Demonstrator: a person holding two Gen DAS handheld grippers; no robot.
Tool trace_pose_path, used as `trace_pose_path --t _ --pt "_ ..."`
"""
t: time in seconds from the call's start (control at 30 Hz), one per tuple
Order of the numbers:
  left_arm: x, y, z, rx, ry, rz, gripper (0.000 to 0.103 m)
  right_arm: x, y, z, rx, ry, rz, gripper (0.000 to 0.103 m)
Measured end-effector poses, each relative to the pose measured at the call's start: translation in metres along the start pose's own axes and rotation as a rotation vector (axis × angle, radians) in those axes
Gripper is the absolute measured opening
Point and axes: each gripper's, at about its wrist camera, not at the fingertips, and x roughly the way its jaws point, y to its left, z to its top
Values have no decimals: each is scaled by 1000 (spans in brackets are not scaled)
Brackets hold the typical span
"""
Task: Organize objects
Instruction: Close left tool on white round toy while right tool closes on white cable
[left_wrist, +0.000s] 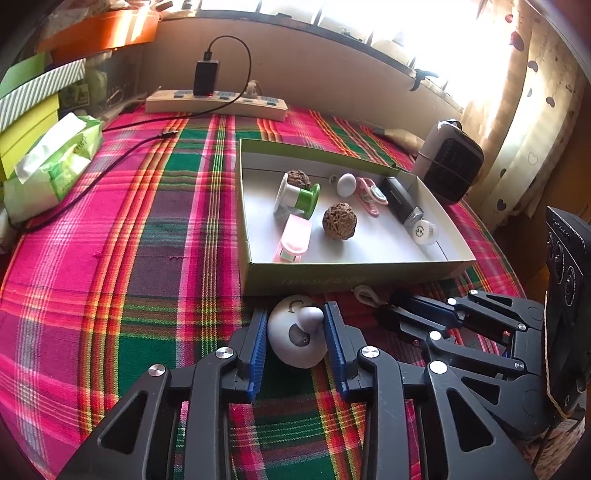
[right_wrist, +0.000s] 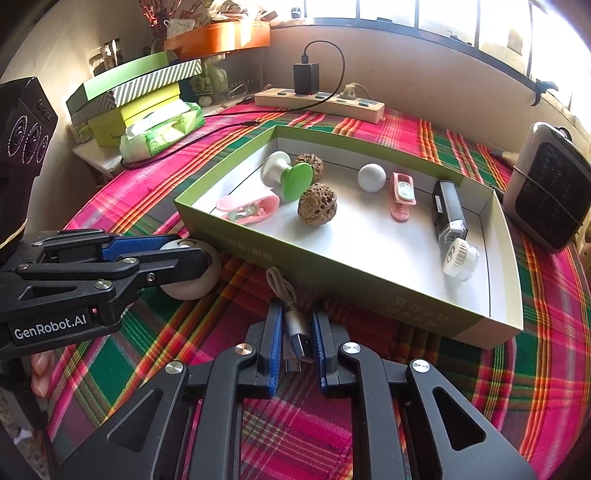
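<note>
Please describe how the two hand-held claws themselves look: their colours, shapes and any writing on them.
Both the left claw and the right claw have black angular linkage arms with triangular cut-outs, silver round pivot pins and ribbed blue pads. White lettering "GenRobot.AI" is printed on the left one's side. No sleeves show.

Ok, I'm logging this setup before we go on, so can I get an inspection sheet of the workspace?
Surface: plaid pink-and-green tablecloth.
Job's things: shallow green cardboard box holding two brown walnuts, clips, a white ball and a black gadget; white egg-shaped toy and short silver USB cable outside it.
Clutter: green tissue pack, stacked boxes.
Grippers: left gripper straddles the toy, contact unclear; right gripper shut on the USB cable.
Cables: beige power strip with black charger and lead.
Surroundings: sunlit window, small dark heater.
</note>
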Motion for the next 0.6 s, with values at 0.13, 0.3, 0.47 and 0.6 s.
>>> trace_pose_path --t 0.13,0.3,0.47,0.6 --pt "-1 0 -1 2 -2 2 28 -1 0 0 6 -1 4 15" --pt "-1 0 0 3 -4 2 27 -2 -1 -1 15 -1 11 13" --pt "-3 -1 0 7 -11 12 27 -3 -2 -2 23 -6 17 13" --pt "-4 -2 1 19 -16 17 27 -5 -2 -2 27 -13 22 12"
